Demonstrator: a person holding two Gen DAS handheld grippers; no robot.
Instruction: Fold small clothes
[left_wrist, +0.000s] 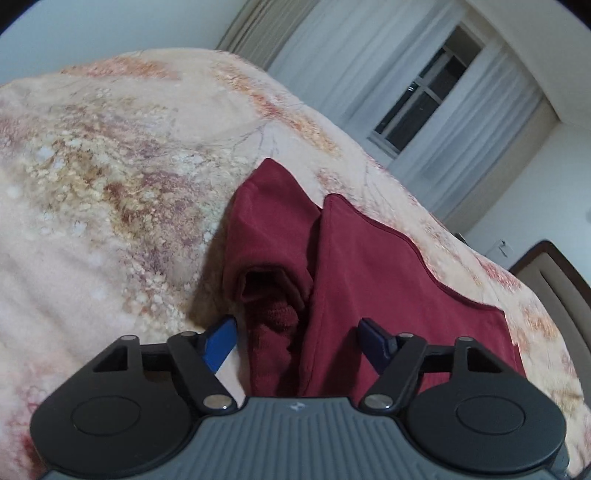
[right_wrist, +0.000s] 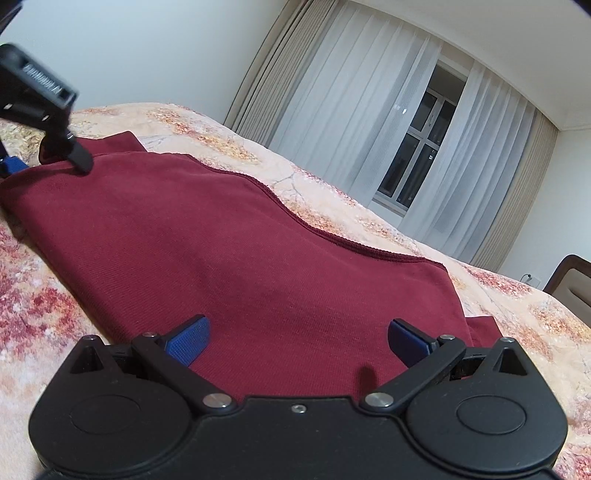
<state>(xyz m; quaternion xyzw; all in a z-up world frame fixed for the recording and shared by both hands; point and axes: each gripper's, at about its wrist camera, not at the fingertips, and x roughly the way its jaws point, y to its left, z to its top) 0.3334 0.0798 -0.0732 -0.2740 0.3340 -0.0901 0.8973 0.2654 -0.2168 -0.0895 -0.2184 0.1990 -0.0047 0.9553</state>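
While tilted down over the maroon garment (right_wrist: 229, 236), left gripper (left_wrist: 299, 339) fingers apart astride fabric, right gripper (right_wrist: 295, 343) fingers wide.

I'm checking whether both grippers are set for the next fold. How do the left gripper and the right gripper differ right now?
The left gripper straddles a bunched, rolled edge of the maroon garment; the right gripper hangs over a flat, smooth stretch of it. The left gripper's jaws stand narrower than the right gripper's. Shared: both have blue pads, both are open, and neither pinches the cloth, which lies on the floral bedspread.
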